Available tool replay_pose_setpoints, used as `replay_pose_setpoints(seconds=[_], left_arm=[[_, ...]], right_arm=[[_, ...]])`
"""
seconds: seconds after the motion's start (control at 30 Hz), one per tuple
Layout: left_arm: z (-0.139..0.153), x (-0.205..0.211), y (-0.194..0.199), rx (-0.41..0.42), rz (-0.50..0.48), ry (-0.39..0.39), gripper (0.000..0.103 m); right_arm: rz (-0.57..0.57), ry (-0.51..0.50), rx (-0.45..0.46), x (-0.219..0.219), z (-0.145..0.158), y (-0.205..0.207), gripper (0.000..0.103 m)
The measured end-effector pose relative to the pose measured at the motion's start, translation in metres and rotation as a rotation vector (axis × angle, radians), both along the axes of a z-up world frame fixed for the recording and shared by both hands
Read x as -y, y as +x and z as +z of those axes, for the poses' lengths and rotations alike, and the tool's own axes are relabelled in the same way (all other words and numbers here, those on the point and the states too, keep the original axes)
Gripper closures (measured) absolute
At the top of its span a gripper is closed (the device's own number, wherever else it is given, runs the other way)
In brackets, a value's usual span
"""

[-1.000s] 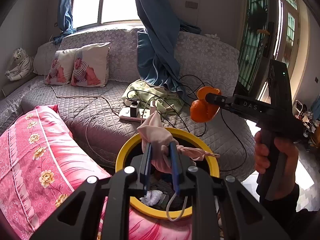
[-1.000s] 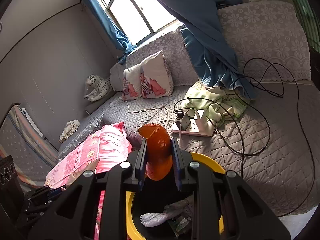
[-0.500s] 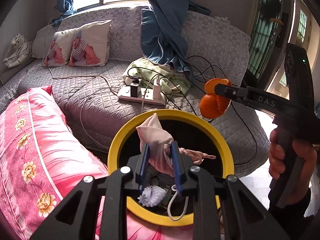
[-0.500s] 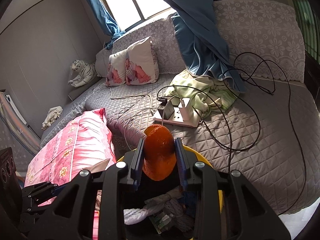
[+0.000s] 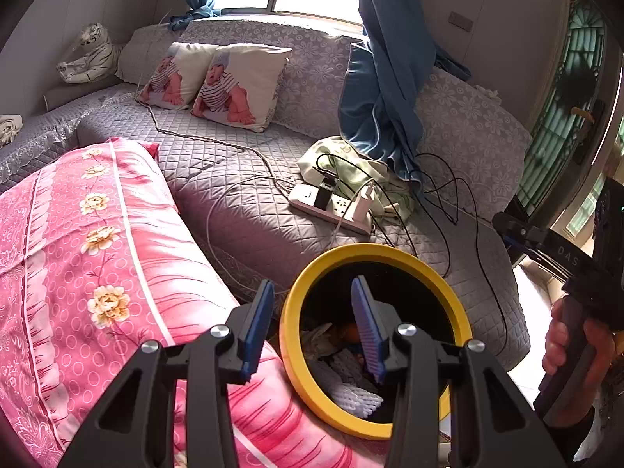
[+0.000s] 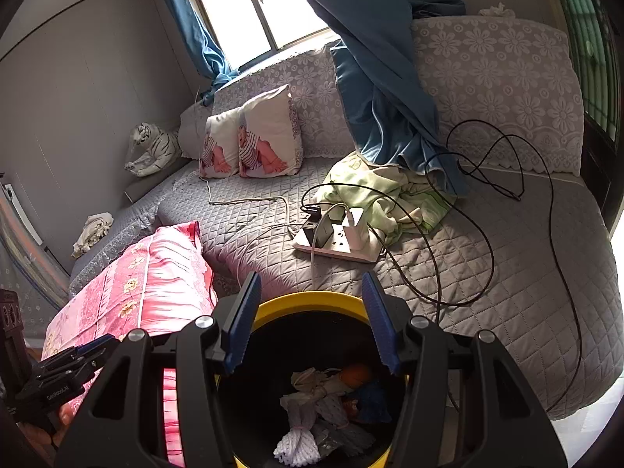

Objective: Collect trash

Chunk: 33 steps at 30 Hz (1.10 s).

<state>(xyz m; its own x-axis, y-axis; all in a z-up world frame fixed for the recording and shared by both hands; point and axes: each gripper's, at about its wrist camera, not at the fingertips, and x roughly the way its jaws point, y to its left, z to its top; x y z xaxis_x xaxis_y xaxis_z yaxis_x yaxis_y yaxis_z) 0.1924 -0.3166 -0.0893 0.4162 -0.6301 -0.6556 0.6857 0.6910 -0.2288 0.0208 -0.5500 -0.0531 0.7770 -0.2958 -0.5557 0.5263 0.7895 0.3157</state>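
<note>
A yellow-rimmed black bin [image 5: 374, 251] [image 6: 312, 299] stands between the pink bedding and the grey sofa. Inside lie the orange peel [image 6: 357, 375], a pale cloth [image 6: 308, 379], white foam netting [image 6: 296, 442] and other scraps. My left gripper [image 5: 312, 321] is open and empty over the bin's left rim. My right gripper [image 6: 310, 321] is open and empty right above the bin mouth. In the left wrist view the right gripper [image 5: 507, 226] shows at the right edge, held by a hand.
A white power strip [image 6: 337, 247] with chargers and black cables lies on the grey quilted sofa [image 6: 507, 273] behind the bin. A green cloth [image 6: 390, 199], blue curtain [image 6: 382, 78], two baby-print cushions [image 6: 253, 136] and pink floral bedding [image 5: 97, 273] surround it.
Both grippers have opened. The pale cloth dropped from the left gripper and the orange peel from the right; both now lie in the bin. The left gripper shifted left.
</note>
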Motion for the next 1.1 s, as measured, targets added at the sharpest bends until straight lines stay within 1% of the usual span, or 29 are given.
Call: replay_pose_setpoints(seconds=[0.17, 0.33, 0.4, 0.5, 0.57, 0.6, 0.63, 0.67, 0.7, 0.73, 0.77, 0.8, 0.83, 0.9, 0.93, 1.0, 1.1], left_arm=[[0.024, -0.060, 0.007, 0.051, 0.101, -0.055, 0.064], [0.043, -0.145, 0.008, 0.138, 0.270, -0.058, 0.064], [0.046, -0.183, 0.004, 0.170, 0.347, -0.048, 0.064], [0.047, -0.238, -0.005, 0.208, 0.469, -0.015, 0.064], [0.045, -0.271, -0.015, 0.221, 0.535, -0.010, 0.063], [0.044, -0.286, -0.021, 0.223, 0.568, -0.015, 0.055], [0.044, -0.299, -0.028, 0.230, 0.602, -0.025, 0.050], [0.044, -0.311, -0.035, 0.243, 0.636, -0.036, 0.042], [0.045, -0.322, -0.041, 0.258, 0.669, -0.042, 0.037], [0.047, -0.330, -0.047, 0.271, 0.695, -0.049, 0.034], [0.048, -0.338, -0.053, 0.283, 0.717, -0.059, 0.030], [0.050, -0.345, -0.058, 0.295, 0.740, -0.072, 0.026], [0.053, -0.351, -0.063, 0.311, 0.763, -0.084, 0.025], [0.057, -0.361, -0.074, 0.359, 0.791, -0.091, 0.019], [0.059, -0.362, -0.082, 0.388, 0.810, -0.082, 0.017], [0.063, -0.362, -0.094, 0.443, 0.843, -0.070, 0.010], [0.071, -0.360, -0.110, 0.497, 0.854, -0.076, 0.008]], right_arm=[[0.039, -0.072, 0.012, -0.034, 0.022, 0.016, 0.052], [0.105, -0.186, 0.008, -0.092, 0.037, 0.043, 0.052], [0.164, -0.196, 0.010, -0.119, 0.037, 0.056, 0.052], [0.264, -0.185, 0.018, -0.163, 0.033, 0.074, 0.052], [0.332, -0.196, 0.017, -0.197, 0.029, 0.084, 0.047], [0.360, -0.200, 0.021, -0.214, 0.027, 0.086, 0.040], [0.381, -0.208, 0.026, -0.232, 0.026, 0.088, 0.036], [0.399, -0.222, 0.033, -0.249, 0.025, 0.089, 0.034], [0.413, -0.236, 0.043, -0.264, 0.024, 0.089, 0.030], [0.421, -0.248, 0.055, -0.278, 0.025, 0.089, 0.025], [0.425, -0.258, 0.069, -0.290, 0.026, 0.088, 0.022], [0.424, -0.270, 0.085, -0.301, 0.027, 0.086, 0.016], [0.416, -0.292, 0.100, -0.311, 0.030, 0.084, 0.012], [0.394, -0.357, 0.130, -0.330, 0.035, 0.078, 0.010], [0.388, -0.383, 0.146, -0.338, 0.038, 0.075, 0.009], [0.372, -0.412, 0.179, -0.347, 0.043, 0.068, 0.009], [0.326, -0.455, 0.214, -0.355, 0.053, 0.058, 0.008]])
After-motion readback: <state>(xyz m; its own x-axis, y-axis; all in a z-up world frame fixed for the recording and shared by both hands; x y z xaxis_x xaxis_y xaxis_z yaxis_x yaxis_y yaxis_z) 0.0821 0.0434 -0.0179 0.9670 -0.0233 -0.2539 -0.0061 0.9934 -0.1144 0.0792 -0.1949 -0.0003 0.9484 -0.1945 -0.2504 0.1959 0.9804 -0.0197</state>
